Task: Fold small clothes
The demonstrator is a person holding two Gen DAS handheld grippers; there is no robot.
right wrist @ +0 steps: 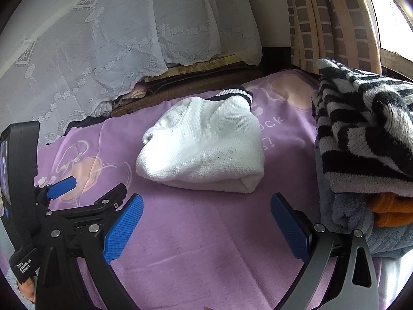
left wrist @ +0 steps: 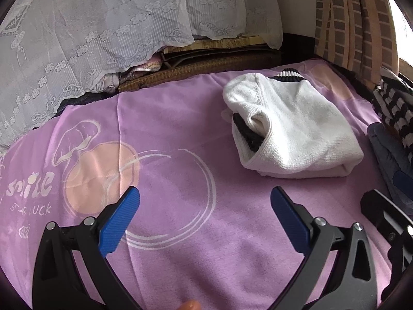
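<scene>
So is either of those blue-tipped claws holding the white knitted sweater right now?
No: the white knitted sweater lies folded on the purple sheet, both grippers open and apart from it.

Both low wrist views share the white sweater (left wrist: 291, 126) (right wrist: 204, 144).

"smile" on sheet (left wrist: 180, 139) (purple)
</scene>
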